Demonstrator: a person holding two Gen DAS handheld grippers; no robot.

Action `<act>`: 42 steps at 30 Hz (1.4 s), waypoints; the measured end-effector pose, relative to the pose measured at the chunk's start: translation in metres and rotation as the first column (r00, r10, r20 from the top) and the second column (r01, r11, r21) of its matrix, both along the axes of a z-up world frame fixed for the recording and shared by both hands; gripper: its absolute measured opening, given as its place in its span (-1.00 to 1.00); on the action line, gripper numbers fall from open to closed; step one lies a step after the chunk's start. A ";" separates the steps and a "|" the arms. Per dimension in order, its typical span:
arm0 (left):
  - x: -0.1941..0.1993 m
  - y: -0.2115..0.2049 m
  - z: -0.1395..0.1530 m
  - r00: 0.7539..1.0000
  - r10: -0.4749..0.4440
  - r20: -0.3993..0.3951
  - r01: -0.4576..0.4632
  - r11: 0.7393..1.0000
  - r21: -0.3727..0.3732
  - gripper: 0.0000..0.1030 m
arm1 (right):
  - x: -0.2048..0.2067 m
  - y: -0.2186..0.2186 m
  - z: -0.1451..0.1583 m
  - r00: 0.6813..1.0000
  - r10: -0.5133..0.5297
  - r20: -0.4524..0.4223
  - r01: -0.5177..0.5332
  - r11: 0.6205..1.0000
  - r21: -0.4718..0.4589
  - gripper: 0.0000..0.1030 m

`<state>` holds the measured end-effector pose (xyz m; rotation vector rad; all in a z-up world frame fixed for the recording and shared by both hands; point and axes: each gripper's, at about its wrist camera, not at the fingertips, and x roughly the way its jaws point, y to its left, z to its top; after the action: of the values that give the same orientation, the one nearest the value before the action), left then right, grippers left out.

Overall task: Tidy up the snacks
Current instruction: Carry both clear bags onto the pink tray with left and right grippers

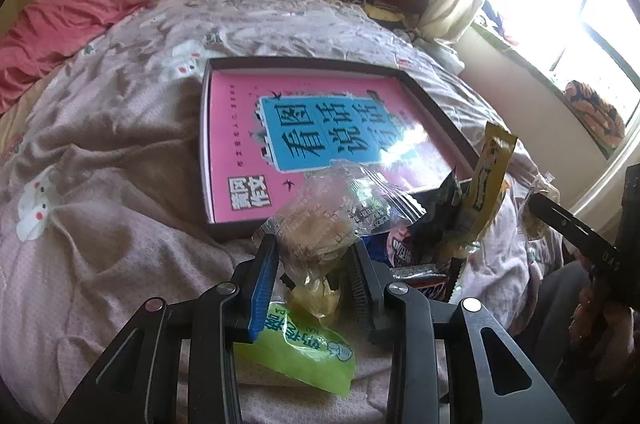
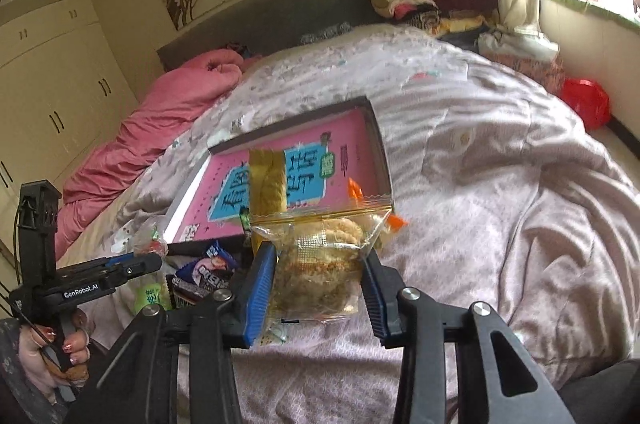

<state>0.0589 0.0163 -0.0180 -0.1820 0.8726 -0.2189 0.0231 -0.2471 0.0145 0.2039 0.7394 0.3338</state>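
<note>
On the bed (image 2: pixel 500 224), nearest me, the left tongs (image 1: pixel 316 264) clench a clear-wrapped pastry (image 1: pixel 320 224); the right tongs (image 2: pixel 320 280) grip a crumbly cake packet (image 2: pixel 320 264). Loose snacks (image 2: pixel 200 276) lie between, and beyond them the shallow box (image 1: pixel 208 128) with its pink book (image 1: pixel 240 128).

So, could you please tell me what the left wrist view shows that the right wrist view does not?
Only the left wrist view shows the green packet under the left gripper, which grips a clear-wrapped pastry. Only the right wrist view shows the wardrobe, the red bag and the right gripper gripping a wrapped cake. Both show the pink book in its tray on the bed.
</note>
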 end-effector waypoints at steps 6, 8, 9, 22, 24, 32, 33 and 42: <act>0.000 0.007 0.015 0.999 0.026 0.030 -0.025 0.999 -0.035 -0.30 | 0.001 0.001 0.015 0.997 -0.005 0.074 0.007 0.999 -0.035 -0.19; 0.001 0.009 0.019 0.998 0.035 0.042 -0.034 0.999 -0.034 -0.30 | 0.004 0.002 0.019 0.996 -0.003 0.094 0.007 0.999 -0.043 -0.19; 0.002 0.009 0.020 0.998 0.037 0.045 -0.036 0.999 -0.030 -0.30 | 0.006 0.002 0.021 0.995 -0.006 0.103 0.011 0.999 -0.043 -0.19; 0.028 0.011 0.021 0.995 0.075 0.060 -0.076 0.997 0.005 -0.30 | 0.043 0.004 0.039 0.986 -0.021 0.165 0.029 0.999 -0.047 -0.19; 0.033 0.012 0.021 0.995 0.080 0.061 -0.081 0.997 0.006 -0.30 | 0.051 0.005 0.039 0.985 -0.022 0.169 0.031 0.998 -0.053 -0.19; 0.056 0.013 0.013 0.993 0.101 0.053 -0.103 0.994 0.027 -0.30 | 0.089 -0.002 0.032 0.988 -0.040 0.152 0.042 0.999 -0.007 -0.19; 0.057 0.012 0.012 0.993 0.102 0.052 -0.104 0.994 0.030 -0.30 | 0.093 -0.002 0.030 0.988 -0.039 0.146 0.040 0.999 -0.006 -0.19; 0.073 0.010 -0.001 0.994 0.106 0.017 -0.106 0.993 0.045 -0.30 | 0.117 0.001 0.007 0.999 -0.028 0.037 0.029 0.999 -0.031 -0.19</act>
<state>0.1319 0.0265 -0.0193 -0.1835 0.8501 -0.1009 0.1405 -0.2466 0.0213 0.1781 0.7041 0.2980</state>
